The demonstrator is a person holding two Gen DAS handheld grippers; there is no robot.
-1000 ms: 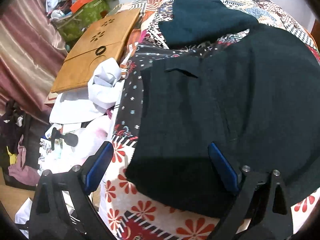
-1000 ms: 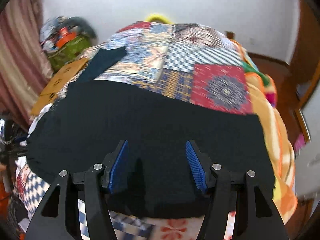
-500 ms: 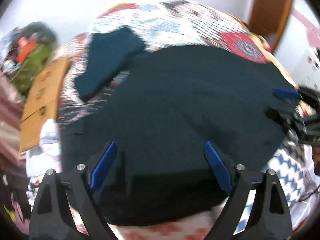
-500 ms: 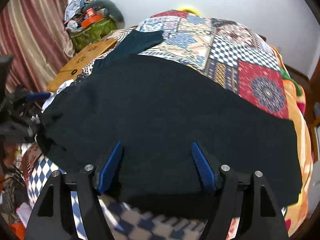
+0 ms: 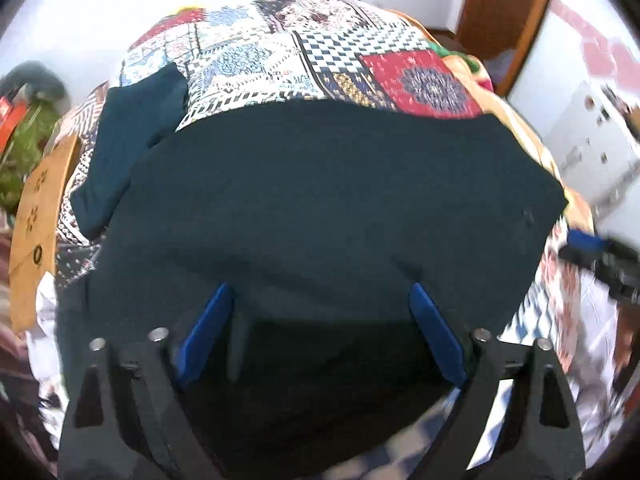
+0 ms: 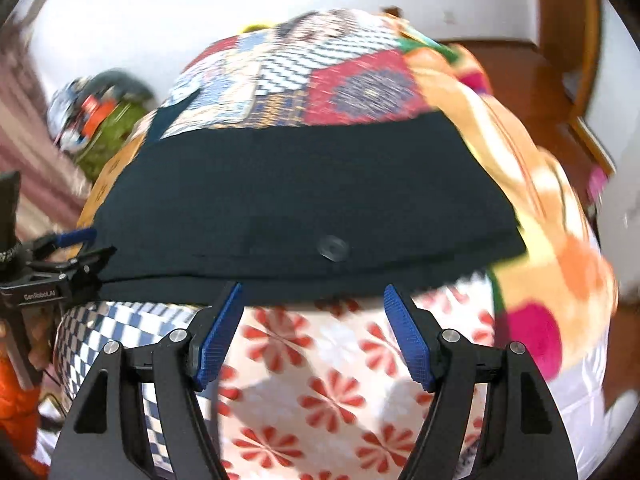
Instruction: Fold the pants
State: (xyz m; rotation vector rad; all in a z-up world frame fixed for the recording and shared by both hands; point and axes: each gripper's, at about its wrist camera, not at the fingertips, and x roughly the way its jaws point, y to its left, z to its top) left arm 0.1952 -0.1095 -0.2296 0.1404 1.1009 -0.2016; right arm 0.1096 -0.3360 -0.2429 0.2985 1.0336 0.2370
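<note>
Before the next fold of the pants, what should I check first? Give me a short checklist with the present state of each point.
1. Pants lie flat on the quilt: ok, spread wide with no big bunching.
2. Left gripper free to grasp: ok, jaws opening, above the cloth, nothing pinched.
3. Right gripper free to grasp: ok, jaws apart, at the near edge of the pants, no cloth between the pads.
4. Button side in reach of the right gripper: ok, just ahead of it.
5. Second dark garment clear of the pants: not ok, it lies against their far left edge.
6. Layers under the top one aligned: cannot tell.
</note>
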